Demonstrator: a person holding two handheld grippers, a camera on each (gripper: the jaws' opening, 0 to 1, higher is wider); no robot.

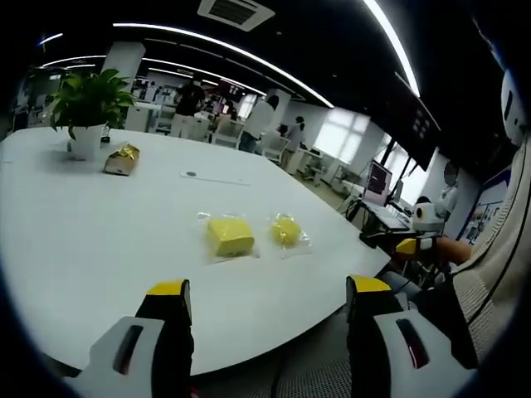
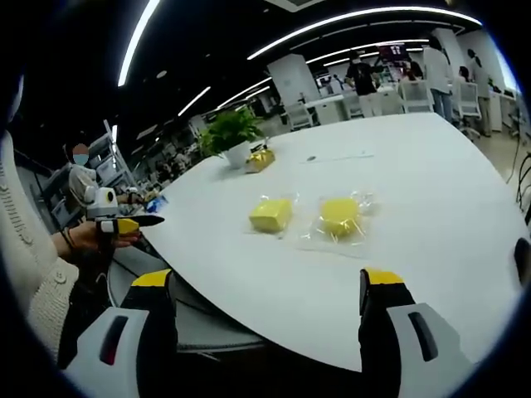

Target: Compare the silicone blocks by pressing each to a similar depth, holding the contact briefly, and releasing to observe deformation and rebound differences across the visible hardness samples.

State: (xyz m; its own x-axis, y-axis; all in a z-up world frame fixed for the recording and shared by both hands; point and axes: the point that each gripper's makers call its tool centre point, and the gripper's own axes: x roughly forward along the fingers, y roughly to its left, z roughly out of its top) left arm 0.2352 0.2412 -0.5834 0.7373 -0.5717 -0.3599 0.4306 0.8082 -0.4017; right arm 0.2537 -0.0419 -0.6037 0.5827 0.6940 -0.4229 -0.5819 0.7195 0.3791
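Observation:
Two yellow silicone blocks lie in clear wrappers on the white table [image 1: 99, 249]. One is a rectangular block [image 1: 230, 235] [image 2: 270, 215]; beside it lies a rounder block [image 1: 285, 230] [image 2: 338, 215]. My left gripper [image 1: 267, 290] stands open off the table's near edge, well short of both blocks, with nothing between its jaws. My right gripper [image 2: 267, 280] is also open and empty, held back from the table edge. Each gripper appears in the other's view, held in a hand: the right gripper [image 1: 415, 243] and the left gripper [image 2: 124, 224].
A potted plant [image 1: 87, 104] [image 2: 232, 133] and a gold packet [image 1: 123, 159] [image 2: 261, 157] stand further along the table, with a thin flat sheet [image 1: 211, 177] nearby. A knitted sleeve [image 1: 498, 249] fills one side. People and desks are in the background.

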